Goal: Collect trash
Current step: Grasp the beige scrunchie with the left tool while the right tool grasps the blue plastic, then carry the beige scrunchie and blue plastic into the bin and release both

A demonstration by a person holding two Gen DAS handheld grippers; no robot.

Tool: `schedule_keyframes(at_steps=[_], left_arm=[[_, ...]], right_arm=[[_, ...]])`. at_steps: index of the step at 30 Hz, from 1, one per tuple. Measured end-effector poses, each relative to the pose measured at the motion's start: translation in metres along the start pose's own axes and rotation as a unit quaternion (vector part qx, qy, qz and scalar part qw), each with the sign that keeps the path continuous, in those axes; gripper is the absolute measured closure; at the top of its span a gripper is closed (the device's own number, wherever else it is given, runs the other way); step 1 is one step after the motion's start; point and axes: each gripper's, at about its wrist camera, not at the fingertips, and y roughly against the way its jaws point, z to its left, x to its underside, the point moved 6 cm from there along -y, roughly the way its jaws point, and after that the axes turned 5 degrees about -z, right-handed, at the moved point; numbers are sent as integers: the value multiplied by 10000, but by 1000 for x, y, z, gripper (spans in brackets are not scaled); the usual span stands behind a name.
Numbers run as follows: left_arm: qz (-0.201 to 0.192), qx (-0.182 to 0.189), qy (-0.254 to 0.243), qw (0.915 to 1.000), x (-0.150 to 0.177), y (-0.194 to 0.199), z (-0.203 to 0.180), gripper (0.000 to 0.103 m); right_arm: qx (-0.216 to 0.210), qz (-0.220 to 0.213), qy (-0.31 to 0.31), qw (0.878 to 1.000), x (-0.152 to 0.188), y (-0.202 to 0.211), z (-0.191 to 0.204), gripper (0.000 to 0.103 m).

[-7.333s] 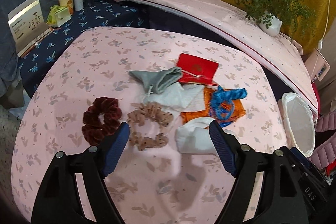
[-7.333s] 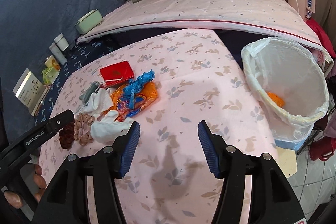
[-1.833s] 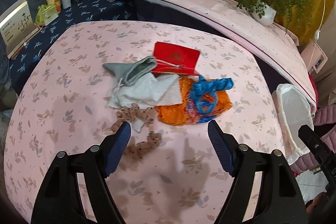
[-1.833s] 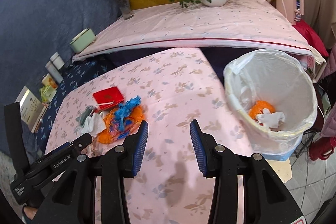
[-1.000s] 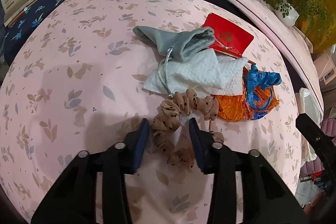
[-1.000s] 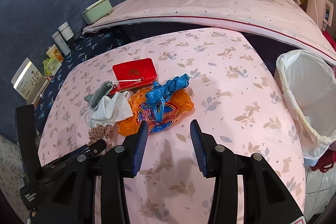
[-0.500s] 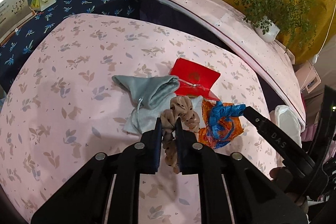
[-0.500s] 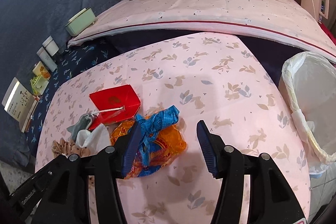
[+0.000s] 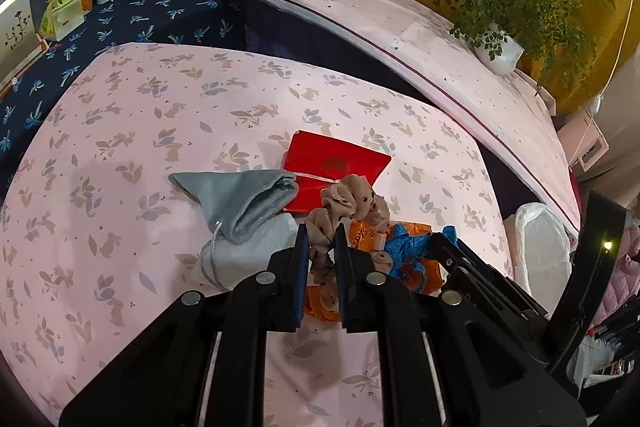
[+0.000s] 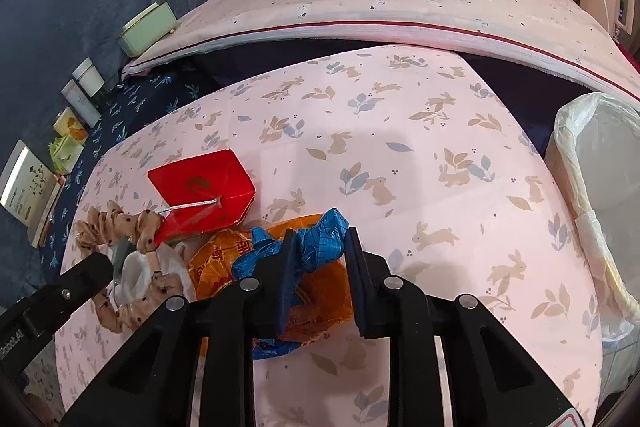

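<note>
Now beige scrunchie (image 9: 352,205) hangs pinched between left tongs (image 9: 322,241).

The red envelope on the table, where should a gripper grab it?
Probably by its pointed flap end, which faces the bin and lies bare on the pink cloth. The red envelope lies flat, so come in low from that open side and pinch the edge. Its other end sits by the dotted scrunchie, held in the left gripper.

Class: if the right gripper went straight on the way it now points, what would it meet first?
Probably the blue tape already between the closing jaws of the right gripper, then the orange wrapper beneath; depth is unclear.
</note>
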Motion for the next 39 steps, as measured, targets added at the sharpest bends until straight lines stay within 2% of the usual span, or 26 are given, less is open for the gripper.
schedule_keyframes(at_steps=[11,22,31,39], left_arm=[[20,140,-375,9992,20,15,-54,91],[51,381,-1049,9937,46,27,-140,91],[107,628,-1648,9843,68,27,-213,91],[226,1036,-2180,9702,85,17,-283,91]], right_arm=[[-108,-366,-354,9986,7,66,-44,83],[8,-738,-761,9944,7,122,-108,83],[300,-1036,-1070,9884,6,155,-170,83],[661,-1213,-1562,9780,9,173,-240,83]])
